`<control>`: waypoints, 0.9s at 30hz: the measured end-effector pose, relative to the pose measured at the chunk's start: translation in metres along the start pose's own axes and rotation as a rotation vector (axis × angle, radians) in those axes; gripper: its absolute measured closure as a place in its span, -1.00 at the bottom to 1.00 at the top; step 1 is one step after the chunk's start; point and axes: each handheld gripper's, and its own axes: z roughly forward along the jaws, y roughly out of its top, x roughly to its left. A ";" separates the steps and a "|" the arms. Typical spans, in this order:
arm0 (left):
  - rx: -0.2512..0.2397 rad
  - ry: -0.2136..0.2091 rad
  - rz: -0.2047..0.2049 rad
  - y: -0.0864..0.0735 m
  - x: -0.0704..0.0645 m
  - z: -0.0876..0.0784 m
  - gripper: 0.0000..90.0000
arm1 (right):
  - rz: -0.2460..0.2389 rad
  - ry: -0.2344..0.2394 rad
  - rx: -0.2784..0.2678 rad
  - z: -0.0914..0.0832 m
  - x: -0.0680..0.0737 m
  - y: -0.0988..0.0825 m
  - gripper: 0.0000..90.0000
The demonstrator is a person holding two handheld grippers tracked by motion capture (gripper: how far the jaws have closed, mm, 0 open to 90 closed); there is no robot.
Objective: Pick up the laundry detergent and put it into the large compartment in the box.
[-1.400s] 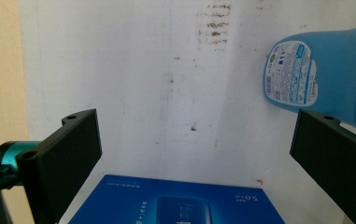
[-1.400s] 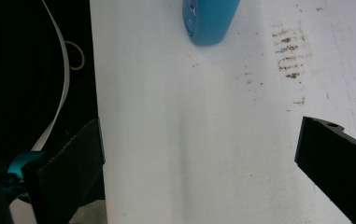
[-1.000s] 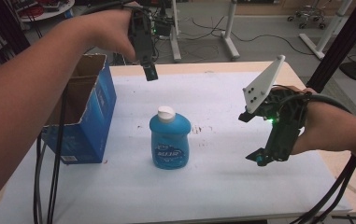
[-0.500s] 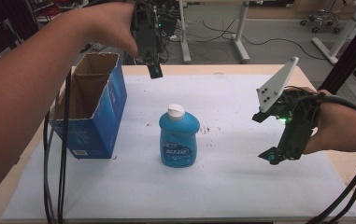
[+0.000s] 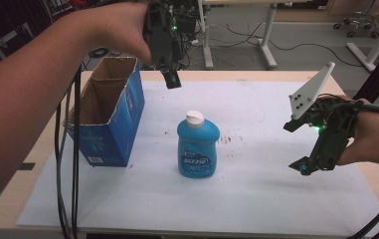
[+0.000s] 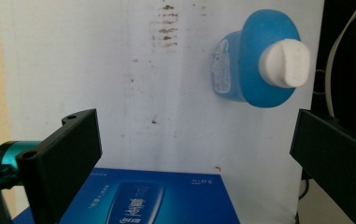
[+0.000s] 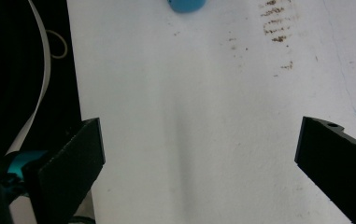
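Tongs [image 5: 296, 144] hover over stained white table cover [image 5: 256, 189].

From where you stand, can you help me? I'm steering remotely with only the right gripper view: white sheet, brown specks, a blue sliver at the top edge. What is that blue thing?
Observer: A blue bottle with a white cap, standing upright on the white sheet.
Operator: Anything else near it?
Observer: An open blue cardboard box stands apart from the bottle, on its other side from the right gripper.
Operator: Where is the other gripper?
Observer: The left gripper hangs above the table's far side, jaws wide apart, holding nothing.
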 end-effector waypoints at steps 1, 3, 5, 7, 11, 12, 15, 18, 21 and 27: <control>0.002 -0.009 0.007 0.002 -0.004 0.002 -0.95 | 0.001 -0.003 0.003 -0.001 -0.001 -0.002 -0.99; 0.009 -0.022 0.015 0.003 -0.008 0.005 -0.95 | 0.000 -0.002 0.006 -0.002 -0.001 -0.002 -0.99; 0.016 -0.032 0.017 0.006 -0.013 0.009 -0.95 | -0.001 0.001 0.013 -0.003 -0.002 -0.003 -0.99; 0.025 -0.043 0.028 0.008 -0.018 0.014 -0.95 | -0.002 0.001 0.017 -0.003 -0.002 -0.003 -0.99; 0.032 -0.062 0.045 0.014 -0.025 0.023 -0.95 | -0.001 0.004 0.031 -0.005 -0.002 -0.003 -0.99; 0.034 -0.067 0.048 0.016 -0.027 0.025 -0.95 | -0.002 0.003 0.035 -0.006 -0.002 -0.003 -0.99; 0.036 -0.077 0.056 0.019 -0.029 0.030 -0.95 | -0.001 0.000 0.044 -0.008 -0.002 -0.004 -0.99; 0.041 -0.082 0.073 0.024 -0.034 0.037 -0.95 | 0.002 -0.003 0.053 -0.009 -0.002 -0.004 -0.99; 0.040 -0.088 0.079 0.026 -0.036 0.040 -0.95 | 0.006 -0.006 0.059 -0.011 -0.001 -0.005 -0.99; 0.022 -0.092 0.083 0.026 -0.039 0.050 -0.95 | 0.005 -0.008 0.064 -0.011 -0.001 -0.005 -0.99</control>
